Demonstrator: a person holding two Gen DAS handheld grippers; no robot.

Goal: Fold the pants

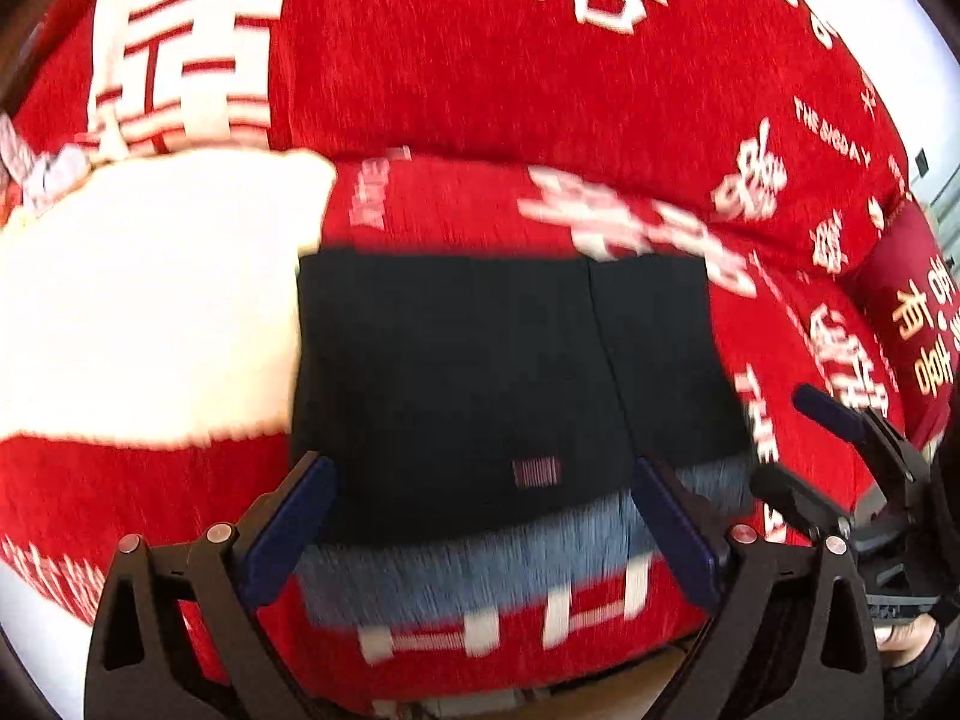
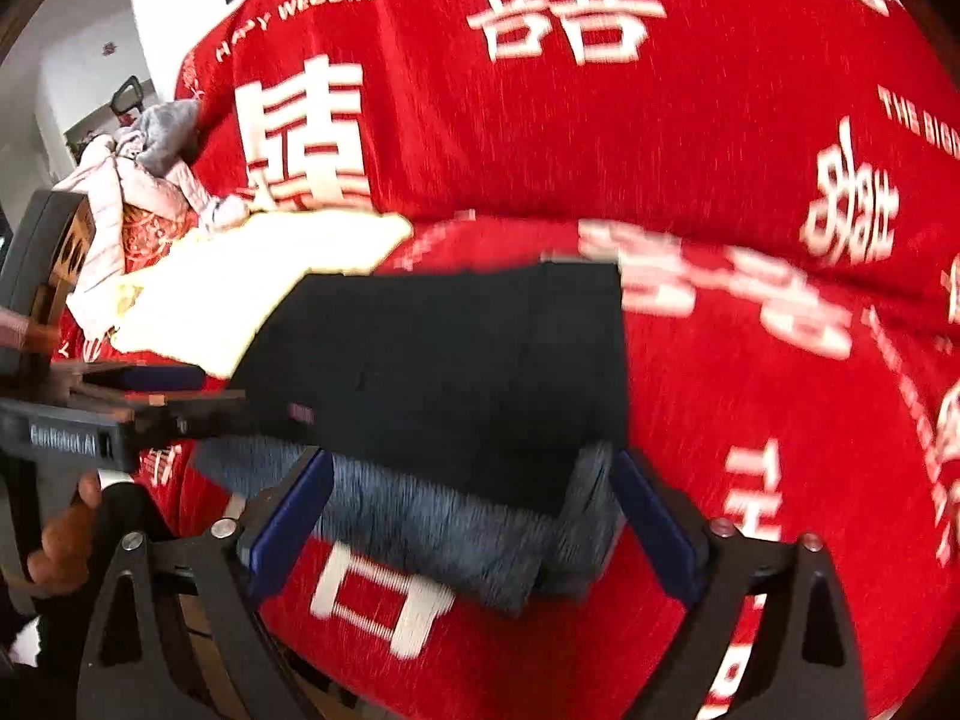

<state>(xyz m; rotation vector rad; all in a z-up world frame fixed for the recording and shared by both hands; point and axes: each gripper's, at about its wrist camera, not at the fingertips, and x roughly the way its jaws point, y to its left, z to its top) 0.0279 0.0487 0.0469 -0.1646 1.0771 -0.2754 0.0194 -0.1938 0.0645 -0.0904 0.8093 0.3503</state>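
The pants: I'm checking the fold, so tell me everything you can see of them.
The pants lie folded into a compact dark navy block on the red printed cover. A ribbed blue-grey band shows along the near edge, a small striped label just above it, and a seam runs down the right side. Their left edge meets a pale yellow cloth. Both grippers' jaws stand open near that band, gripping nothing.
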